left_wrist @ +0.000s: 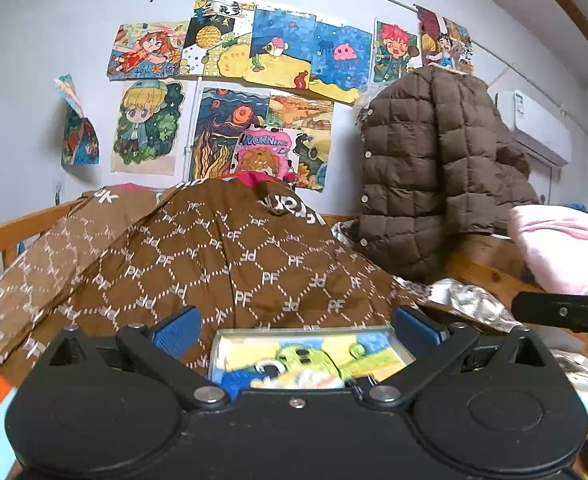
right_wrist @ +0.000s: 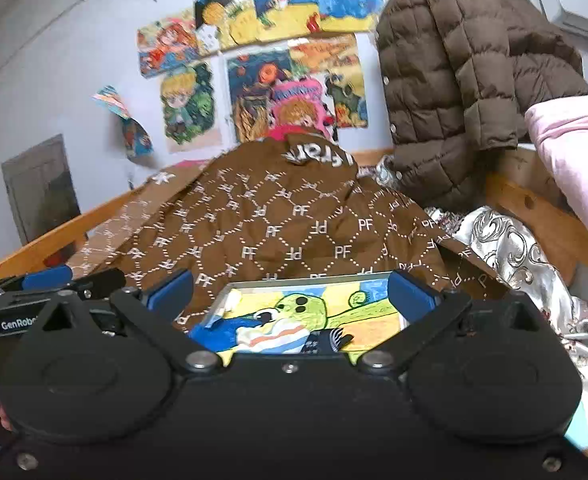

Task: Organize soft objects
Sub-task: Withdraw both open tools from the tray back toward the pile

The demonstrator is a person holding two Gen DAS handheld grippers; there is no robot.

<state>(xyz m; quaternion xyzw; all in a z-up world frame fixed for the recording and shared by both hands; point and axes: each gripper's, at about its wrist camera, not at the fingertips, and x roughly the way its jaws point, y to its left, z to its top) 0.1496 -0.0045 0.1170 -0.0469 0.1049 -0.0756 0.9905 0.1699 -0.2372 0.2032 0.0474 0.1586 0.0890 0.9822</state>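
Observation:
A brown quilted garment with a white "PF" diamond pattern point(left_wrist: 222, 256) lies heaped on the bed, right in front of both grippers; it also shows in the right wrist view point(right_wrist: 294, 232). My left gripper point(left_wrist: 294, 320) is open, its blue fingers point(left_wrist: 178, 330) wide apart at the garment's near edge, holding nothing. My right gripper point(right_wrist: 292, 292) is open too, blue fingers point(right_wrist: 408, 292) spread at the garment's near edge. The left gripper shows at the left of the right wrist view point(right_wrist: 50, 280).
A brown puffer jacket point(left_wrist: 430, 168) hangs at the right over the wooden bed frame point(left_wrist: 490, 264). A folded pink blanket point(left_wrist: 566, 248) lies far right. Silver patterned fabric point(right_wrist: 506, 240) lies beside the garment. Drawings cover the wall point(left_wrist: 254, 80). An air conditioner point(left_wrist: 534, 124) is upper right.

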